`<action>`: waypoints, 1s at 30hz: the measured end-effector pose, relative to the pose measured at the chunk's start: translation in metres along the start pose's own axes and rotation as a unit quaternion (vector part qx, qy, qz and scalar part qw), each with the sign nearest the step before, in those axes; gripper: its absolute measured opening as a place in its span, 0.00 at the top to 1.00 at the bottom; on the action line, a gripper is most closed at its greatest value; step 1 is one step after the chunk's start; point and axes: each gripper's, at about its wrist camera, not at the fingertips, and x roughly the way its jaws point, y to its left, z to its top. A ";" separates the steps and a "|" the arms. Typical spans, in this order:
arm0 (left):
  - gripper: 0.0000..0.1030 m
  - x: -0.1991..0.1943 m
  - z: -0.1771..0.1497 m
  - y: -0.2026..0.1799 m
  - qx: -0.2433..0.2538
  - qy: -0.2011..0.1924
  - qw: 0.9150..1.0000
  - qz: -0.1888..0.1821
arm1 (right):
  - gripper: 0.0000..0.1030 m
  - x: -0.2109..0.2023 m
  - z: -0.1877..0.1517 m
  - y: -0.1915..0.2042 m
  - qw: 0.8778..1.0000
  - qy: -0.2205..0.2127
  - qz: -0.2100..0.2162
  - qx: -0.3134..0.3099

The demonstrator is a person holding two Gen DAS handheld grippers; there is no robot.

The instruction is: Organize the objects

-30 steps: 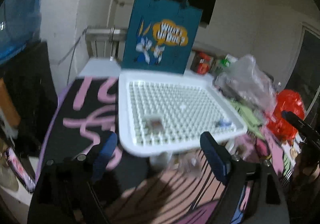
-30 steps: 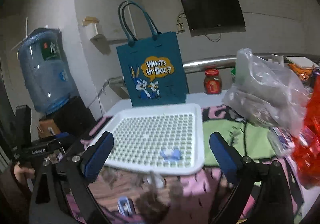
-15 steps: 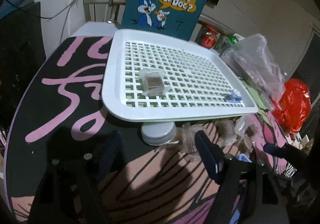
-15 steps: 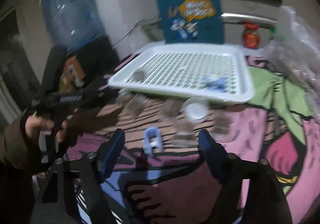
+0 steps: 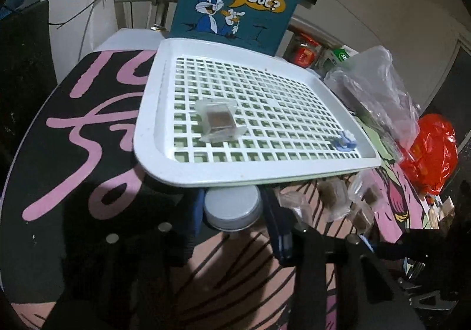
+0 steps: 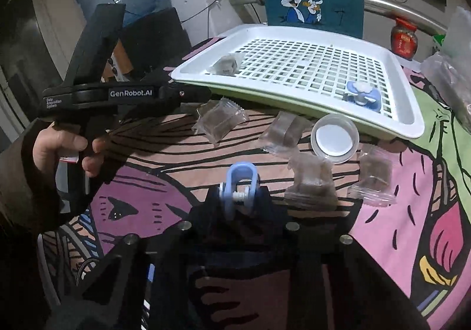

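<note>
Pick-up step: right gripper (image 6: 239, 197) clamped on blue clip (image 6: 240, 182), left gripper (image 5: 232, 209) closing around white-lidded jar (image 5: 232, 206) below tray (image 5: 223, 173); next, lift both toward tray at 12 o'clock.

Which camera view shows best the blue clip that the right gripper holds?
The right wrist view. There the blue clip sits clear and near the middle, pinched at its base by the right gripper. The left wrist view does not show this clip; it shows only another blue clip lying in the white tray.
</note>
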 end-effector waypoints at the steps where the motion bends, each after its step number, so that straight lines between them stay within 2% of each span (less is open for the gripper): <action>1: 0.62 -0.002 -0.001 -0.001 0.002 -0.002 1.000 0.002 | 0.76 -0.002 0.000 0.001 1.000 -0.005 -0.001 0.000; 5: 0.62 -0.028 -0.010 -0.011 0.023 -0.034 0.999 0.004 | 0.76 -0.012 0.002 -0.001 1.000 -0.029 -0.003 0.010; 11: 0.62 -0.061 -0.020 -0.030 0.078 -0.111 0.990 0.034 | 0.76 -0.033 0.014 -0.001 0.996 -0.082 -0.028 0.011; 17: 0.62 -0.050 -0.020 -0.042 0.088 -0.088 0.992 0.016 | 0.76 -0.039 0.025 -0.002 0.992 -0.119 -0.047 0.018; 22: 0.62 -0.042 -0.029 -0.051 0.105 -0.085 0.990 0.029 | 0.76 -0.032 0.018 -0.006 0.988 -0.129 -0.087 0.020; 30: 0.62 -0.048 -0.033 -0.055 0.116 -0.100 0.988 0.032 | 0.76 -0.040 0.014 -0.012 0.985 -0.147 -0.087 0.035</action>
